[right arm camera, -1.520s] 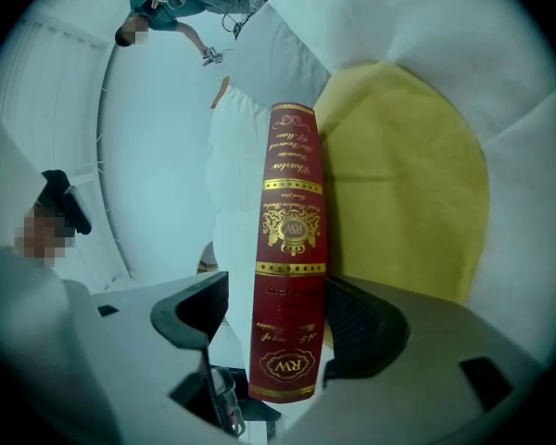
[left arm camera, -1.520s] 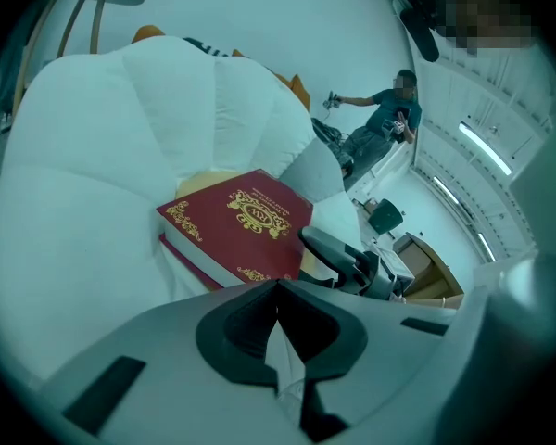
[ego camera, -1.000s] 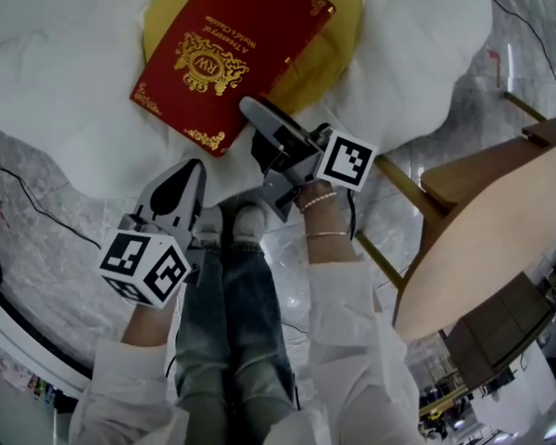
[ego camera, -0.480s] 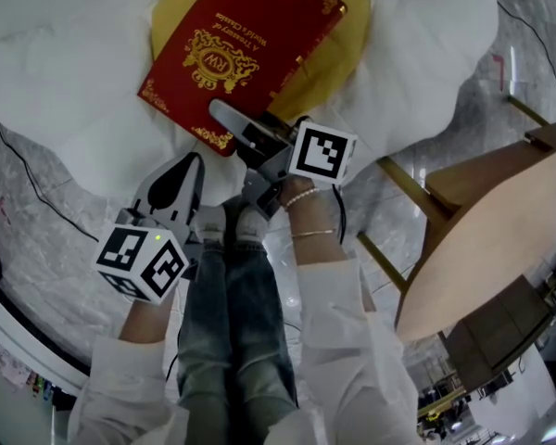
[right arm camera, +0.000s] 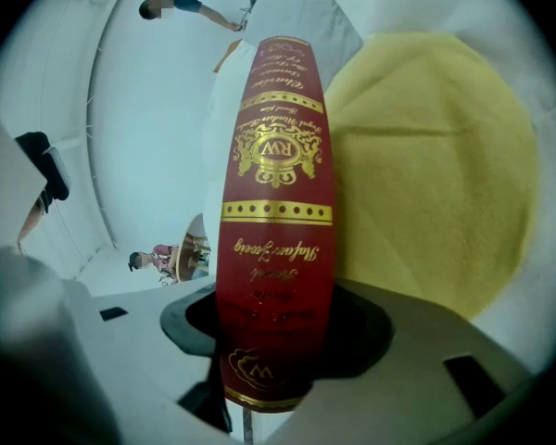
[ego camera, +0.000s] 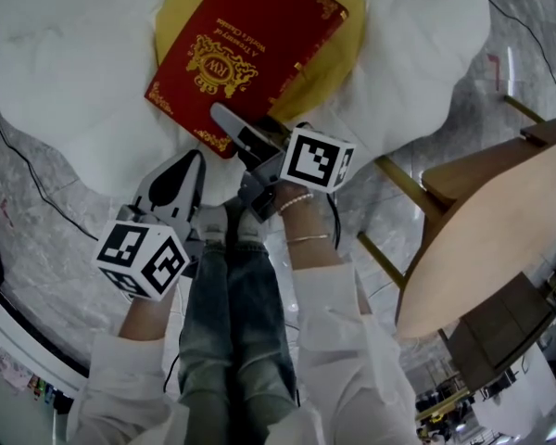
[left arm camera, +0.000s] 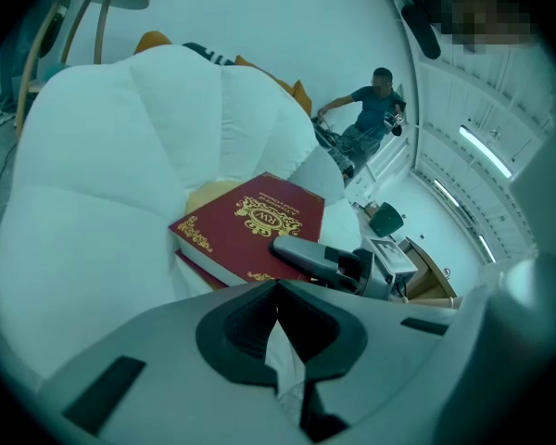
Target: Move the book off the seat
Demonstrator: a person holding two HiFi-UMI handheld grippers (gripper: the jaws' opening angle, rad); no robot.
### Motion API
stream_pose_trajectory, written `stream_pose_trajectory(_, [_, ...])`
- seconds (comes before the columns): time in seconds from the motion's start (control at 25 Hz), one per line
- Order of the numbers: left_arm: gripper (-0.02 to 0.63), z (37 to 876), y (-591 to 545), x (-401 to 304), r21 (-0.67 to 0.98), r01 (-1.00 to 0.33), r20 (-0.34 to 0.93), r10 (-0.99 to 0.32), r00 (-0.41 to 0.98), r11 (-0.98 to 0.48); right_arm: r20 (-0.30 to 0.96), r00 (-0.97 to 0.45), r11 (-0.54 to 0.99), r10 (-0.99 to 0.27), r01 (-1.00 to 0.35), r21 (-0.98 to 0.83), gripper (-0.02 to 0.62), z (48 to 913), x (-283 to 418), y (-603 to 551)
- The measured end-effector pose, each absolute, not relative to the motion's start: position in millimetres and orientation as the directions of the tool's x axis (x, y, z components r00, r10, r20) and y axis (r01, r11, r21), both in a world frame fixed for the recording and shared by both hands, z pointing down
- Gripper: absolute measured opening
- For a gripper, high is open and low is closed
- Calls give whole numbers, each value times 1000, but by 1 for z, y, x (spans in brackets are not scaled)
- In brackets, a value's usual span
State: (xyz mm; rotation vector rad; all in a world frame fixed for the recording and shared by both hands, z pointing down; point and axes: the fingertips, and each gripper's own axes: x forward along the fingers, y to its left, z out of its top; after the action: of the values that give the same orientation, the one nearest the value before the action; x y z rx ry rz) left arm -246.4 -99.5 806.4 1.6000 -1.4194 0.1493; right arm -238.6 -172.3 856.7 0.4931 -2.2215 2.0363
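glossy red book [ego camera: 250,54] with gilt print; yellow cushion [right arm camera: 426,156] looks like matt, napped cloth.

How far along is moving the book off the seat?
Done: the right gripper is at the book, jaws around its near edge. In hand: those jaws have just been closing; a firm grip isn't confirmed. To do: the book lies on the yellow cushion of the seat, so lifting and moving it away remain. The left gripper is shut, empty.
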Motion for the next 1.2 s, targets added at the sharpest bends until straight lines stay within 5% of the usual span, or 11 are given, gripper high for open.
stream_pose_trajectory(0.72, [6,687,-132,-230,509,-861,568,-753,333,4,343,-916,275,-207,-391,-878,238,716,-184,-163])
stream_pose_trajectory(1.2, [6,496,-129,-176,470,-874,477,-796,371,-125,285,-897,361,-336,-403,-841,239,521,-108,-138])
